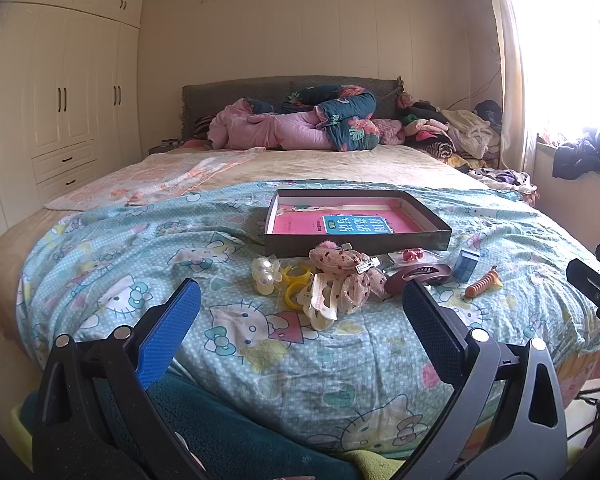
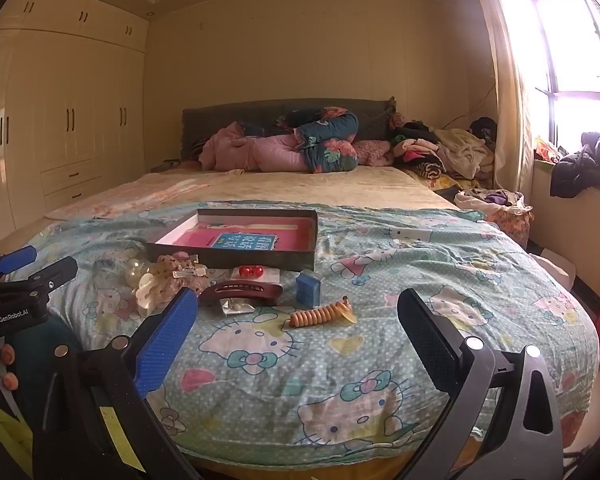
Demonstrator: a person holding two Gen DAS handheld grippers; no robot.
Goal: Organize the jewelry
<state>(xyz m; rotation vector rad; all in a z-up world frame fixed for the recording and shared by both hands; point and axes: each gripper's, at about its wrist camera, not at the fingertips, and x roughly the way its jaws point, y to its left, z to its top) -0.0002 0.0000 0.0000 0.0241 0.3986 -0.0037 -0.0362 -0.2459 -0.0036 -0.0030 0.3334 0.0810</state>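
Hair accessories [image 1: 332, 280], heaped mid-frame on cartoon quilt [image 1: 140, 264], just before dark tray [image 1: 356, 240]; left gripper [image 1: 300, 320] spread, empty, below heap; right gripper [image 2: 296, 328] likewise spread; small items possibly clips

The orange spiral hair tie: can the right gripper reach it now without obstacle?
Probably yes. The right gripper is open and empty, and the hair tie lies alone on the quilt just ahead of its fingers, nothing between.
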